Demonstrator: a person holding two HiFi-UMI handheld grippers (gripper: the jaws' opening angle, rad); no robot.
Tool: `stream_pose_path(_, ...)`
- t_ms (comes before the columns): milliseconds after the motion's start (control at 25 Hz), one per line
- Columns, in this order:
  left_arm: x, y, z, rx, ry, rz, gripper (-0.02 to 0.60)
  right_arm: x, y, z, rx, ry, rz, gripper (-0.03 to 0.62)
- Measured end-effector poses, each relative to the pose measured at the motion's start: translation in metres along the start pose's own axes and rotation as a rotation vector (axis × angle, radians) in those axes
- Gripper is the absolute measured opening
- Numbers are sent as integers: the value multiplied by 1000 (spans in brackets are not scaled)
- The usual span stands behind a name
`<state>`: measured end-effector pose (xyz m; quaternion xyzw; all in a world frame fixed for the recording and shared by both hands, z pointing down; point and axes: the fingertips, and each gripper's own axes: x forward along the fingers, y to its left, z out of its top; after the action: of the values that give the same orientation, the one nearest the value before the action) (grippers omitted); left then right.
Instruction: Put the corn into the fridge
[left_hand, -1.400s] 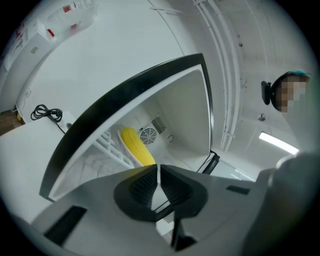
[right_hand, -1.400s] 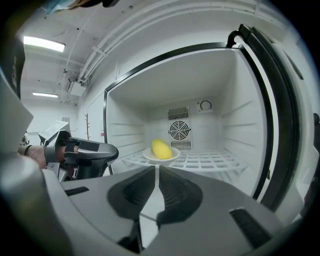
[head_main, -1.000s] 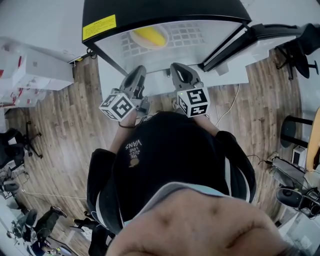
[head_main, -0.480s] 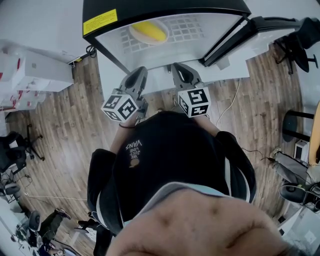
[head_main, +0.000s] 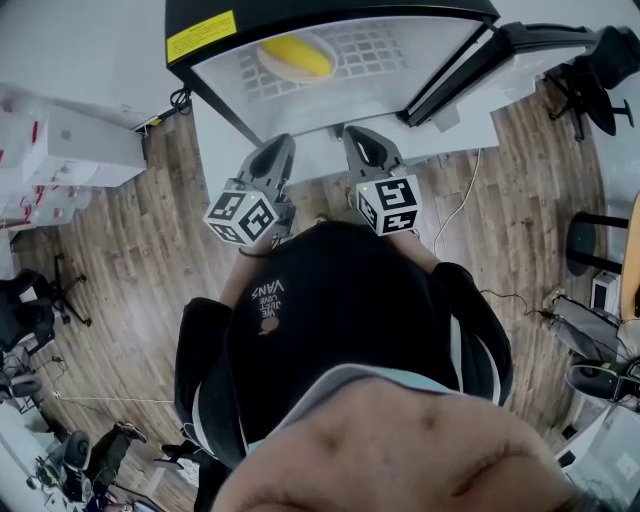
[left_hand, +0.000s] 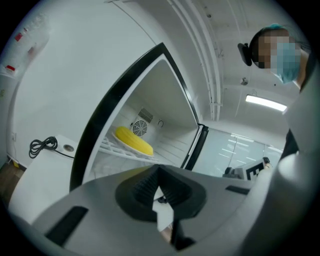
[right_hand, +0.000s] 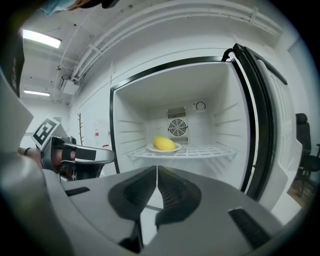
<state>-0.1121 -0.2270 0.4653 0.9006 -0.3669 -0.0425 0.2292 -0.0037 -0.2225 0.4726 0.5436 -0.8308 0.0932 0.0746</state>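
The yellow corn lies on a white plate on the wire shelf inside the open fridge, and it also shows in the left gripper view as corn and in the right gripper view as corn. My left gripper and right gripper hang side by side in front of the fridge opening, short of the shelf. The left gripper has its jaws together with nothing between them. The right gripper is shut and empty too.
The fridge door stands swung open to the right. A coiled black cable lies on the white surface left of the fridge. White boxes sit at the left, and office chairs stand at the right on the wood floor.
Both grippers have drifted a little back from the fridge opening. The left gripper's marker cube has rolled slightly. The corn has not moved.
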Motion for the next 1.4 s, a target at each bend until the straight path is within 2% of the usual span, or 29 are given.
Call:
stream_pose_path(720, -4, 0, -10, 65, 36, 18, 17, -2, 4, -6, -21, 19, -4, 12)
stream_pose_path(1400, -5, 4, -12, 40, 29, 14, 17, -2, 4, -8, -36, 22, -20, 12)
